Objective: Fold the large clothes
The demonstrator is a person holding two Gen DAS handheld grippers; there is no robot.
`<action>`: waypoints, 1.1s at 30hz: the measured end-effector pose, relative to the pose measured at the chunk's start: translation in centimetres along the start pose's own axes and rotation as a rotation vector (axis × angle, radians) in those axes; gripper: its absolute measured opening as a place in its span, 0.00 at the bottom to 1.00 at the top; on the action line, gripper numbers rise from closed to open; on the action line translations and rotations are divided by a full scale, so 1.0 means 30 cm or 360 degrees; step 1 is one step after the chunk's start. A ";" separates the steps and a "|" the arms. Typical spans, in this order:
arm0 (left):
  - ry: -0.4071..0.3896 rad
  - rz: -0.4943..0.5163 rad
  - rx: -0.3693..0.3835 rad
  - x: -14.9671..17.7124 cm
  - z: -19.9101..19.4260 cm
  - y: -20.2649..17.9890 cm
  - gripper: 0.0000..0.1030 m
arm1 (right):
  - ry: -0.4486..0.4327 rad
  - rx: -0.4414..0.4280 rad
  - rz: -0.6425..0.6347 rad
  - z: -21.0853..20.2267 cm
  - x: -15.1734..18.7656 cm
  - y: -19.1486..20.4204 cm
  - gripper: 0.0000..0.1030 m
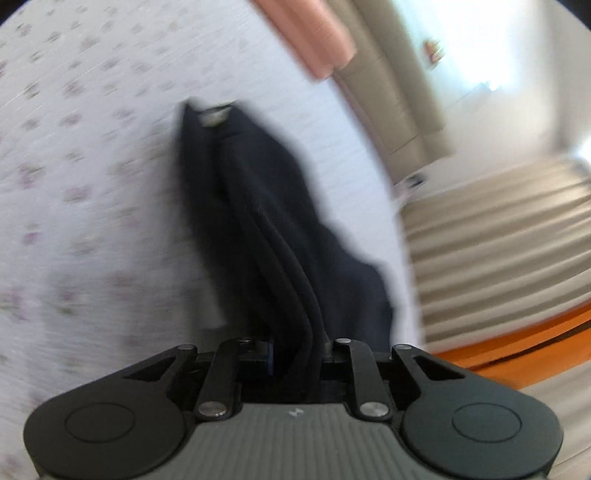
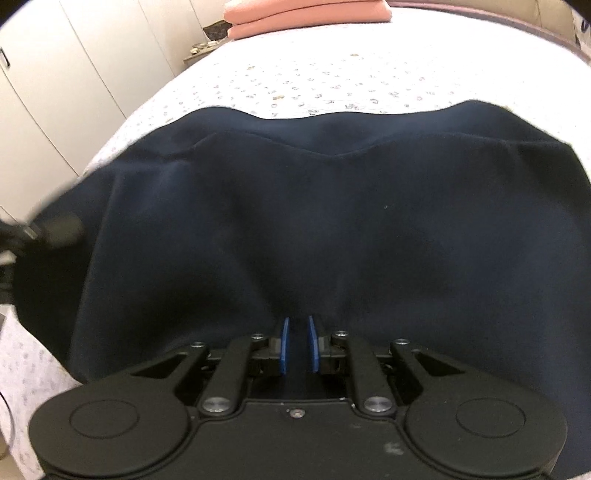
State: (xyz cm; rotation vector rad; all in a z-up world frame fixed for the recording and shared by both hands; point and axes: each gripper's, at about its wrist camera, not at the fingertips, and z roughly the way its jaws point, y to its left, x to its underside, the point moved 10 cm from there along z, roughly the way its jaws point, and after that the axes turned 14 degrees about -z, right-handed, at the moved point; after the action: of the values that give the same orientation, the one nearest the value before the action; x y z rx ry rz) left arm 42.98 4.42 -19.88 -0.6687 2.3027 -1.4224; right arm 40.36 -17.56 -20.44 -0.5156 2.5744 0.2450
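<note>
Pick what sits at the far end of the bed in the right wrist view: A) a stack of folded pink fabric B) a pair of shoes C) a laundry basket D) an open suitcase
A: two folded pink pieces lie stacked at the far edge of the floral bed cover, beyond the dark navy garment.

No legible text, labels, brands or nos. in either view; only a small pale emblem on the left gripper (image 1: 297, 334) housing, too small to read.
</note>
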 end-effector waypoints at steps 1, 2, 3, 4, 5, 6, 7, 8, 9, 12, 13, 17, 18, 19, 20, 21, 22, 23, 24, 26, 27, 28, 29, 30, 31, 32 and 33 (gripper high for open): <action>-0.0013 0.0038 0.0027 0.009 -0.002 -0.058 0.19 | -0.0005 -0.0040 0.0035 -0.002 0.002 -0.012 0.14; -0.0013 0.0087 0.0038 0.023 0.007 -0.118 0.19 | -0.0008 -0.0079 0.0072 -0.013 0.007 -0.030 0.14; -0.0011 0.0136 0.0050 0.040 0.021 -0.178 0.19 | -0.0012 -0.0117 0.0111 -0.020 0.007 -0.044 0.14; -0.0004 0.0183 0.0070 0.056 0.041 -0.231 0.19 | -0.0017 -0.0163 0.0156 -0.031 0.007 -0.063 0.14; 0.0008 0.0237 0.0096 0.077 0.071 -0.298 0.19 | -0.0020 -0.0196 0.0190 -0.044 0.007 -0.081 0.14; 0.0019 0.0276 0.0121 0.096 0.101 -0.357 0.19 | -0.0029 -0.0221 0.0225 -0.067 0.006 -0.112 0.14; 0.0034 0.0305 0.0155 0.118 0.138 -0.417 0.19 | -0.0046 -0.0219 0.0252 -0.097 0.004 -0.151 0.15; 0.0051 0.0323 0.0187 0.139 0.169 -0.467 0.19 | -0.0057 -0.0191 0.0263 -0.124 0.003 -0.190 0.15; 0.0078 0.0352 0.0218 0.169 0.217 -0.528 0.19 | -0.0078 -0.0141 0.0273 -0.164 0.004 -0.248 0.15; 0.0161 0.0444 0.0204 0.261 0.373 -0.654 0.19 | -0.0134 0.0014 0.0342 -0.288 0.024 -0.457 0.15; 0.0178 0.0475 0.0177 0.293 0.430 -0.678 0.19 | -0.0141 0.0084 0.0373 -0.328 0.038 -0.540 0.20; 0.0277 0.0610 -0.0004 0.446 0.692 -0.694 0.24 | -0.0120 0.0276 0.0430 -0.419 0.097 -0.793 0.23; 0.0322 0.0612 -0.0077 0.492 0.774 -0.662 0.25 | -0.0107 0.0309 0.0438 -0.428 0.109 -0.847 0.23; 0.0358 0.0611 -0.0161 0.534 0.832 -0.623 0.26 | -0.0104 0.0327 0.0451 -0.436 0.113 -0.891 0.24; 0.0378 0.0624 -0.0234 0.564 0.871 -0.593 0.29 | -0.0115 0.0321 0.0469 -0.445 0.113 -0.918 0.24; 0.0395 0.0652 -0.0305 0.597 0.902 -0.564 0.29 | -0.0145 0.0282 0.0500 -0.453 0.101 -0.943 0.32; 0.0388 0.0723 -0.0358 0.628 0.913 -0.550 0.32 | -0.0182 0.0210 0.0537 -0.458 0.083 -0.957 0.48; 0.0367 0.0779 -0.0378 0.637 0.915 -0.567 0.38 | -0.0225 0.0128 0.0570 -0.461 0.062 -0.961 0.56; 0.0352 0.0825 -0.0378 0.651 0.902 -0.584 0.44 | -0.0271 0.0047 0.0599 -0.463 0.040 -0.964 0.72; 0.0360 0.0820 -0.0331 0.658 0.888 -0.622 0.57 | -0.0344 -0.0143 0.0674 -0.458 -0.010 -0.965 0.77; 0.0356 0.0796 -0.0305 0.657 0.868 -0.641 0.57 | -0.0365 -0.0237 0.0700 -0.448 -0.033 -0.959 0.76; 0.0356 0.0773 -0.0283 0.654 0.851 -0.655 0.57 | -0.0370 -0.0292 0.0711 -0.437 -0.039 -0.939 0.78; 0.0356 0.0745 -0.0263 0.639 0.834 -0.669 0.55 | -0.0353 -0.0314 0.0705 -0.412 -0.063 -0.923 0.78; 0.0339 0.0723 -0.0245 0.629 0.807 -0.683 0.55 | -0.0321 -0.0295 0.0686 -0.396 -0.079 -0.925 0.78; 0.0297 0.0712 -0.0235 0.612 0.779 -0.695 0.53 | -0.0283 -0.0264 0.0656 -0.380 -0.093 -0.927 0.78; 0.0243 0.0707 -0.0247 0.596 0.756 -0.700 0.53 | -0.0255 -0.0239 0.0629 -0.359 -0.103 -0.926 0.78; 0.0162 0.0701 -0.0278 0.566 0.726 -0.697 0.53 | -0.0233 -0.0226 0.0622 -0.330 -0.115 -0.912 0.80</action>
State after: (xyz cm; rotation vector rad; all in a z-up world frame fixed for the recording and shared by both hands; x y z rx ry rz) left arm 44.67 -29.10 -11.34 -0.1161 2.4714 -1.0814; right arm 49.82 -44.04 -12.26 -0.0338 2.5041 0.5802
